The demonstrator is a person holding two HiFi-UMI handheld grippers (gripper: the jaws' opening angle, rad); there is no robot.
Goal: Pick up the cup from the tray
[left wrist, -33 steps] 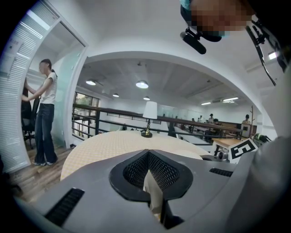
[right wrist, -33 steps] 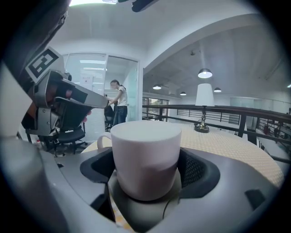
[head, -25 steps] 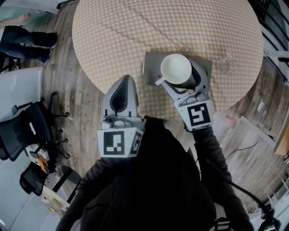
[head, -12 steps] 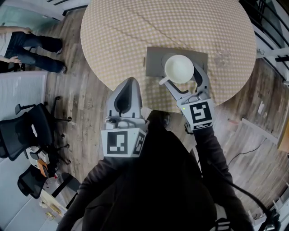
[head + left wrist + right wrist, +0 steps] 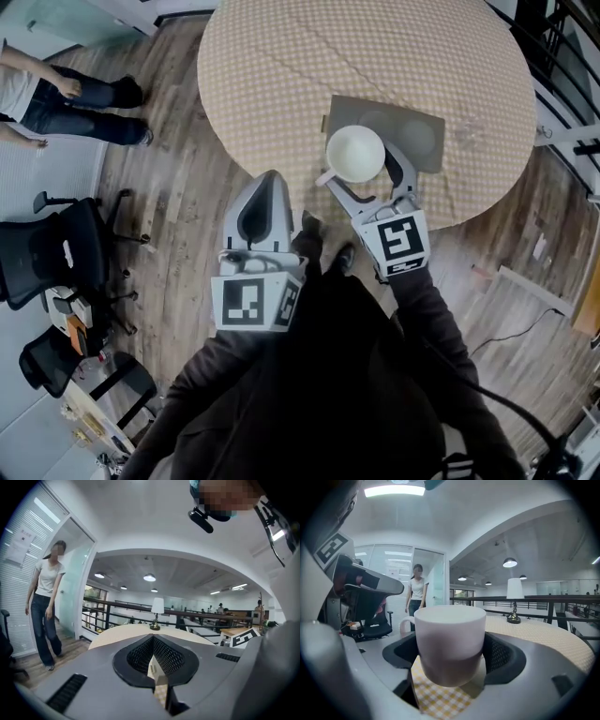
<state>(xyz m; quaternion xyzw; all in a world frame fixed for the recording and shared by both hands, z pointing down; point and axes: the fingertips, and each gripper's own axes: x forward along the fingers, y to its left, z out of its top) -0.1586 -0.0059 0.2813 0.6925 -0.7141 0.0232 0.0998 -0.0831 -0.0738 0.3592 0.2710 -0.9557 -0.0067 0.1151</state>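
A white cup (image 5: 355, 153) with its handle to the left hangs over the near left corner of the grey tray (image 5: 417, 139), and my right gripper (image 5: 362, 169) is shut on it. In the right gripper view the cup (image 5: 450, 634) fills the space between the dark pads, its base above the yellow checked cloth (image 5: 440, 698). My left gripper (image 5: 263, 192) is shut on nothing and sits off the table's near edge, above the wooden floor. In the left gripper view its jaws (image 5: 157, 670) meet along one line.
The round table (image 5: 281, 66) wears a yellow checked cloth. A faint clear glass object (image 5: 472, 128) lies right of the tray. A small lamp (image 5: 157, 612) stands at the table's far side. A person (image 5: 56, 89) stands at the far left; office chairs (image 5: 52, 253) stand to my left.
The right gripper has drawn the cup back from the tray's middle to over its near left corner. The left gripper stays shut. The person at the left has walked closer.
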